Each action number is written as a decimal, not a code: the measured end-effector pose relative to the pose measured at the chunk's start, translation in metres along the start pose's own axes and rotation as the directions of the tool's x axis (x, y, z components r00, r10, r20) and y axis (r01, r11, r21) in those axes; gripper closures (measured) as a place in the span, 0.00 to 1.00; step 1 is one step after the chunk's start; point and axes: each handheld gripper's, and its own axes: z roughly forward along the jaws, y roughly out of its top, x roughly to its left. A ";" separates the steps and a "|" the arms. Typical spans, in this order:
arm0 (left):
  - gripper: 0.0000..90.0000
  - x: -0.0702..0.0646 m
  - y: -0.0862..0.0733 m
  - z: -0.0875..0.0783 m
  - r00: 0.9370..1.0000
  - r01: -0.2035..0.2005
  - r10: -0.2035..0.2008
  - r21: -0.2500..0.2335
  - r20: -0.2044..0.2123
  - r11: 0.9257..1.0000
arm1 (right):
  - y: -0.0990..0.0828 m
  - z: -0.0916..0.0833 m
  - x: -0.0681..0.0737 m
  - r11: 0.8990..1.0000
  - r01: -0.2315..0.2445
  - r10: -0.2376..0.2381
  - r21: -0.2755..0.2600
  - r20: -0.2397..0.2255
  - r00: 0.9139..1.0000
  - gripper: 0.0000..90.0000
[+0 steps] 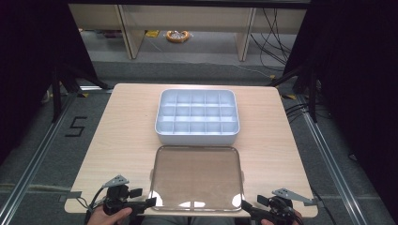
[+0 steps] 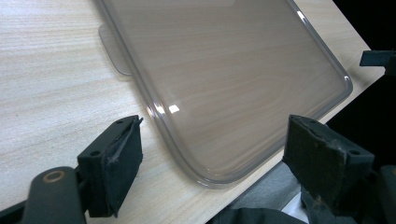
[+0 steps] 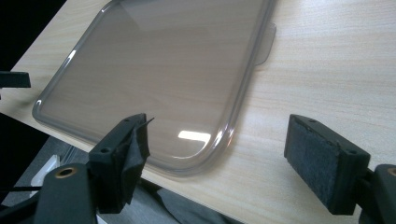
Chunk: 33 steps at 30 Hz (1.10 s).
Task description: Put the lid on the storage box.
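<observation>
i am looking down at the counter [image 1: 117, 140], where a clear smoky lid [image 1: 195, 178] is lying flat at the 6 o'clock edge, with a white compartment tray [image 1: 197, 116] sitting just beyond it toward 12 o'clock, close to it but not touching as far as i can tell. my left tongs [image 1: 151, 201] are hovering at the lid's 7 o'clock corner, released wide; in the left gripper view that rounded corner [image 2: 205, 179] is sitting between the two spread pads [image 2: 123, 158] with neither one pressing on it. my right tongs [image 1: 245, 205] are waiting at the lid's 5 o'clock corner, also released wide; in the right gripper view the lid's corner [image 3: 196, 163] is lying between the pads [image 3: 317, 158], apart from both. a small tab [image 2: 112, 51] is sticking out from the lid's side edge, resting on the wood. nothing is being grasped by either pair.
</observation>
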 end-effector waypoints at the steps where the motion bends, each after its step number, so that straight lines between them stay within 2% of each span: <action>1: 0.21 0.000 0.000 0.000 1.000 0.002 -0.002 0.000 0.000 1.000 | 0.000 0.000 0.000 1.000 -0.001 0.001 0.000 -0.001 1.000 0.26; 5: 0.21 -0.001 0.000 0.001 1.000 0.002 -0.002 0.001 0.001 1.000 | 0.000 0.001 0.000 1.000 -0.007 0.007 0.003 -0.010 1.000 0.26; 6: 0.21 -0.001 0.000 0.002 1.000 0.003 -0.003 0.003 0.002 1.000 | 0.000 0.001 0.003 0.999 -0.049 0.049 0.012 -0.021 0.999 0.26; 8: 0.21 -0.001 0.000 0.002 1.000 0.017 -0.017 0.005 0.010 1.000 | 0.000 0.003 0.000 1.000 -0.002 0.001 -0.004 -0.026 1.000 0.27; 9: 0.21 -0.001 0.000 0.002 0.999 0.028 -0.029 0.008 0.018 1.000 | 0.000 0.003 0.000 1.000 -0.006 0.006 0.000 -0.022 1.000 0.28; 10: 0.21 -0.001 0.000 0.002 0.999 0.028 -0.028 0.013 0.019 1.000 | -0.001 0.003 0.003 0.999 -0.038 0.038 0.002 -0.026 0.999 0.29; 11: 0.22 -0.001 0.000 0.002 1.000 0.021 -0.021 0.016 0.016 1.000 | 0.000 0.003 0.001 1.000 -0.004 0.004 0.006 -0.021 1.000 0.29; 12: 0.22 -0.002 0.000 0.002 1.000 0.014 -0.014 0.016 0.012 1.000 | 0.000 0.004 0.003 0.999 -0.042 0.042 0.006 -0.035 0.999 0.29; 13: 0.23 -0.002 0.000 0.002 1.000 0.013 -0.013 0.014 0.012 1.000 | 0.000 0.004 0.001 1.000 -0.003 0.003 0.001 -0.022 1.000 0.30; 14: 0.23 -0.003 0.000 0.003 1.000 0.017 -0.017 0.010 0.012 1.000 | 0.001 0.005 0.000 1.000 0.001 -0.001 0.000 -0.031 1.000 0.30; 15: 0.23 -0.003 0.000 0.003 1.000 0.014 -0.014 0.010 0.009 1.000 | 0.001 0.003 0.001 1.000 -0.013 0.013 0.021 -0.014 1.000 0.30; 16: 0.23 -0.003 0.000 0.003 1.000 0.011 -0.011 0.014 0.006 1.000 | 0.001 0.005 0.001 1.000 -0.019 0.019 0.010 -0.035 0.999 0.30; 19: 0.26 -0.004 0.001 0.005 1.000 -0.006 0.005 0.020 0.003 1.000 | 0.002 0.007 0.000 1.000 -0.004 0.004 0.007 -0.049 0.999 0.31; 21: 0.29 -0.005 0.003 0.008 1.000 -0.005 0.005 0.008 -0.001 1.000 | 0.004 0.008 0.004 0.999 -0.034 0.035 0.014 -0.046 0.998 0.33; 22: 0.30 -0.004 0.004 0.009 1.000 -0.013 0.013 0.009 -0.001 1.000 | 0.005 0.011 0.002 1.000 -0.011 0.011 0.000 -0.047 0.999 0.33; 23: 0.32 -0.003 0.006 0.011 1.000 -0.011 0.012 0.009 -0.002 1.000 | 0.007 0.011 0.001 1.000 0.001 0.000 0.009 -0.049 0.999 0.34; 24: 0.32 -0.003 0.007 0.012 1.000 -0.006 0.006 0.007 -0.011 1.000 | 0.008 0.012 0.003 1.000 -0.020 0.020 0.012 -0.060 0.998 0.34; 25: 0.33 -0.003 0.007 0.012 1.000 -0.006 0.006 0.007 -0.011 1.000 | 0.008 0.012 0.003 1.000 -0.020 0.020 0.012 -0.060 0.998 0.34; 26: 0.34 -0.001 0.010 0.014 1.000 -0.019 0.019 0.010 -0.017 1.000 | 0.011 0.014 0.004 0.998 -0.054 0.055 0.019 -0.073 0.996 0.36; 27: 0.35 -0.001 0.010 0.014 1.000 -0.019 0.019 0.010 -0.017 1.000 | 0.011 0.014 0.004 0.998 -0.054 0.055 0.019 -0.073 0.996 0.36; 28: 0.36 0.000 0.011 0.014 1.000 -0.014 0.014 0.013 -0.022 1.000 | 0.014 0.017 -0.002 1.000 -0.024 0.023 -0.001 -0.068 0.997 0.37; 29: 0.37 0.001 0.011 0.016 1.000 -0.004 0.005 0.013 -0.026 1.000 | 0.015 0.018 -0.001 0.999 -0.042 0.041 -0.001 -0.067 0.997 0.38; 30: 0.38 0.002 0.011 0.016 1.000 -0.004 0.005 0.019 -0.027 1.000 | 0.016 0.021 -0.004 1.000 -0.022 0.022 -0.003 -0.053 0.998 0.38; 31: 0.39 0.003 0.012 0.017 1.000 -0.005 0.005 0.019 -0.029 1.000 | 0.018 0.021 -0.004 1.000 -0.025 0.025 0.007 -0.069 0.997 0.39; 32: 0.40 0.003 0.012 0.017 0.999 -0.002 0.002 0.019 -0.034 1.000 | 0.019 0.024 -0.003 1.000 -0.029 0.029 0.007 -0.049 0.998 0.39; 33: 0.41 0.003 0.012 0.018 0.999 -0.002 0.003 0.023 -0.035 1.000 | 0.020 0.027 -0.002 0.999 -0.045 0.045 0.009 -0.058 0.997 0.39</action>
